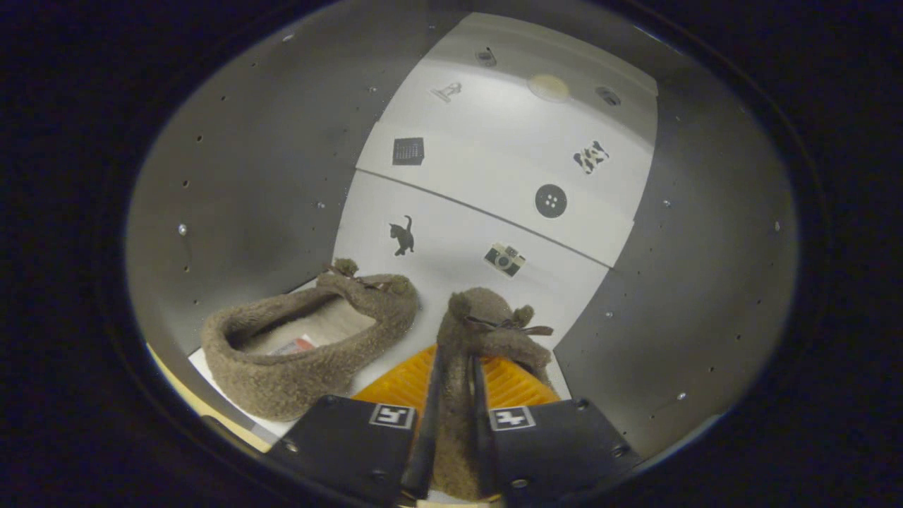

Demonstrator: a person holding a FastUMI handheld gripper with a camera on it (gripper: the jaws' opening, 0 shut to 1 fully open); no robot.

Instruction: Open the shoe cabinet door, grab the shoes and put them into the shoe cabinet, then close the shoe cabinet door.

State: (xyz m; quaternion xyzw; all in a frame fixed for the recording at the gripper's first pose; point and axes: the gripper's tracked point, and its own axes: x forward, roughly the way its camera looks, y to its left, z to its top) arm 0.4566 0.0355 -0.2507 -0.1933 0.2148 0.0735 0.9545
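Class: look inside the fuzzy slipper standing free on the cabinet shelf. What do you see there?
Inside the free slipper lies a pale fleecy insole with a small label. Its toe end is hidden under the upper. The gripper fingers pinch the other slipper beside it.

The white cabinet floor [465,247] has little pictures on it. A fuzzy brown slipper [303,346] lies on this floor, just in front of the cat picture [402,235]. Right beside that slipper, the gripper [453,423] has both fingers squeezed tight on a second fuzzy slipper [487,324], near the camera picture [504,259].
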